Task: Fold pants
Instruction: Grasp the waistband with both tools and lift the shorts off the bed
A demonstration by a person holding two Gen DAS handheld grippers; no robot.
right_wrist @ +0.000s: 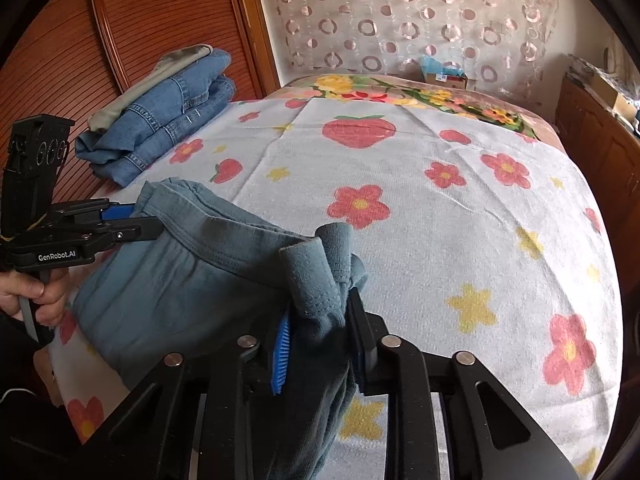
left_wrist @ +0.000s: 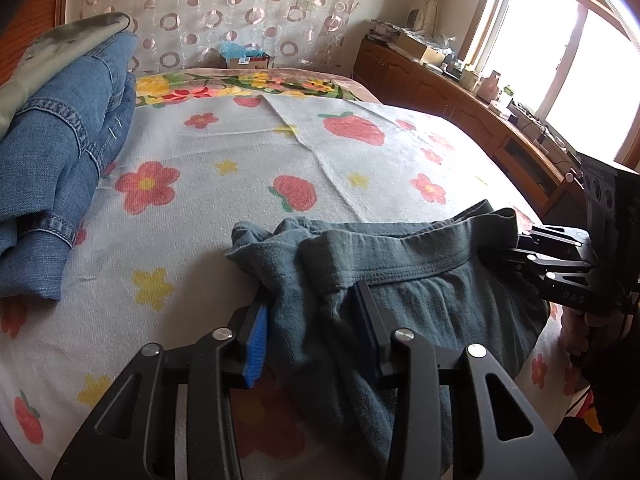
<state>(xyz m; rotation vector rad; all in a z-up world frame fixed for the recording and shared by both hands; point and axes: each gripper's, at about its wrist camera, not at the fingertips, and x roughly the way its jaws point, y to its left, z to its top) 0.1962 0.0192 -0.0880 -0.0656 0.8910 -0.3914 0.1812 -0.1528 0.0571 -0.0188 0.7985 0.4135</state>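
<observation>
Grey-green pants [left_wrist: 400, 264] hang by their waistband above the near edge of the bed, held at both ends. My left gripper [left_wrist: 316, 300] is shut on a bunched end of the waistband; it also shows in the right wrist view [right_wrist: 136, 220] at the left end of the pants [right_wrist: 192, 280]. My right gripper [right_wrist: 320, 312] is shut on the other bunched end, and shows in the left wrist view [left_wrist: 516, 252] at the right. The legs hang down out of sight below the grippers.
A flowered and strawberry-print towel sheet [left_wrist: 240, 152] covers the bed [right_wrist: 460, 208]. A stack of folded jeans [left_wrist: 60, 152] lies at the far left [right_wrist: 160, 120] beside a wooden headboard [right_wrist: 120, 32]. Wooden cabinets [left_wrist: 460, 96] and a window stand to the right.
</observation>
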